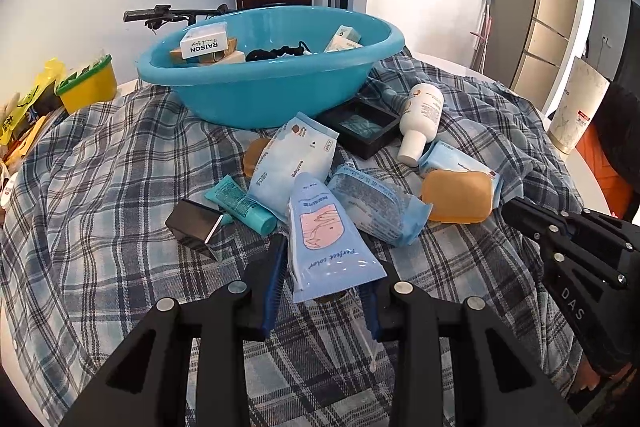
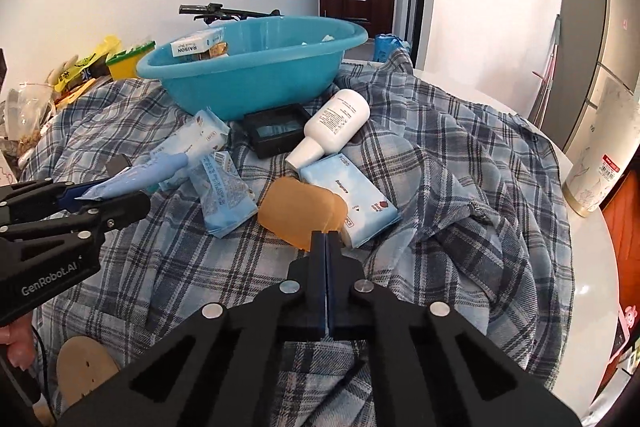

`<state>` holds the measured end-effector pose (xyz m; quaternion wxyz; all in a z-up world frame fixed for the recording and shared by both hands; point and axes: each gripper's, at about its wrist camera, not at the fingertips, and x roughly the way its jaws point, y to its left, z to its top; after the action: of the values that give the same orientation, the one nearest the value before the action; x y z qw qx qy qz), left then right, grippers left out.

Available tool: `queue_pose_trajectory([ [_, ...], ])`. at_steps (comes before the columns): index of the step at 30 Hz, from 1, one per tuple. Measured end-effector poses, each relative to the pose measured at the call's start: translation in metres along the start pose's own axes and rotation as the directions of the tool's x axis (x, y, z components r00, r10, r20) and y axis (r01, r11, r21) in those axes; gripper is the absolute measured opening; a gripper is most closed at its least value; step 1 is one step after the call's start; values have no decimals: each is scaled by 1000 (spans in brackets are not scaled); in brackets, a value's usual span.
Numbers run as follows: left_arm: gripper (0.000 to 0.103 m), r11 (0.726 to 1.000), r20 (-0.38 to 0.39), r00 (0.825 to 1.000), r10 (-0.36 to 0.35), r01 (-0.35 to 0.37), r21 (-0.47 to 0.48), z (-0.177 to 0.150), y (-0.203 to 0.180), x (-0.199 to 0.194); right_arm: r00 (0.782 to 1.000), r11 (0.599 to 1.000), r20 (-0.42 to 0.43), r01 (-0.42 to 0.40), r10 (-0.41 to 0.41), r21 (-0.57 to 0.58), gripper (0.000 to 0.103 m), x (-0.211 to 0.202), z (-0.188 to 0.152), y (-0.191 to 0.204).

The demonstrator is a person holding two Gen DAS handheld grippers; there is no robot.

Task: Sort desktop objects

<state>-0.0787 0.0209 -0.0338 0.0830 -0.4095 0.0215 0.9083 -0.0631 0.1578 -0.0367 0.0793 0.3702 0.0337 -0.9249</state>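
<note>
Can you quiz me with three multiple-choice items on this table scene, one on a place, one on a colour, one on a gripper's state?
1. Where does the white bottle lie?
A. inside the basin
B. on the plaid cloth, beside the black tray
C. on the floor

2. What colour is the basin?
A. blue
B. red
C. white

3. What is the left gripper doing?
A. standing open, holding nothing
B. closed on a tube
C. closed on a bottle

Key: 1 B, the bottle lies on the plaid cloth next to the black tray. 2 A, its wall is blue. 3 B, its jaws pinch the light blue tube.
</note>
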Motion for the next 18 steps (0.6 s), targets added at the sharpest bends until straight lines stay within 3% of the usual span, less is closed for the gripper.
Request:
queue_pose_trajectory([
  [5,36,1000,1,1000,-3,3,1,0,0,-1,999,999,-2,-48,48,3,4,-3,2,3],
  [7,36,1000,1,1000,-3,3,0,0,1,-1,998,1000,-62,-18,16,-26,41,8,0,7],
  [8,36,1000,1,1000,-3,3,0,0,1,-1,995,998,-100,22,-28,-53,91,15,-2,11],
  [9,36,1000,1,1000,-3,3,-1,0,1,-1,992,995,-110,59,-68,-85,100,19,-3,15],
  [11,36,1000,-1,1000,-5,5,-6,-1,2,0,991,983,-77,98,-111,-159,100,25,-4,25],
  [15,36,1000,-6,1000,-4,4,-11,-2,3,0,990,974,-87,91,-111,-208,99,41,-1,33],
  [16,36,1000,-6,1000,-5,5,-12,-2,3,-1,988,975,-109,82,-106,-208,96,47,-2,33],
  [18,36,1000,-6,1000,-5,5,-11,-3,4,0,990,987,-132,26,-47,-160,80,51,-3,26],
])
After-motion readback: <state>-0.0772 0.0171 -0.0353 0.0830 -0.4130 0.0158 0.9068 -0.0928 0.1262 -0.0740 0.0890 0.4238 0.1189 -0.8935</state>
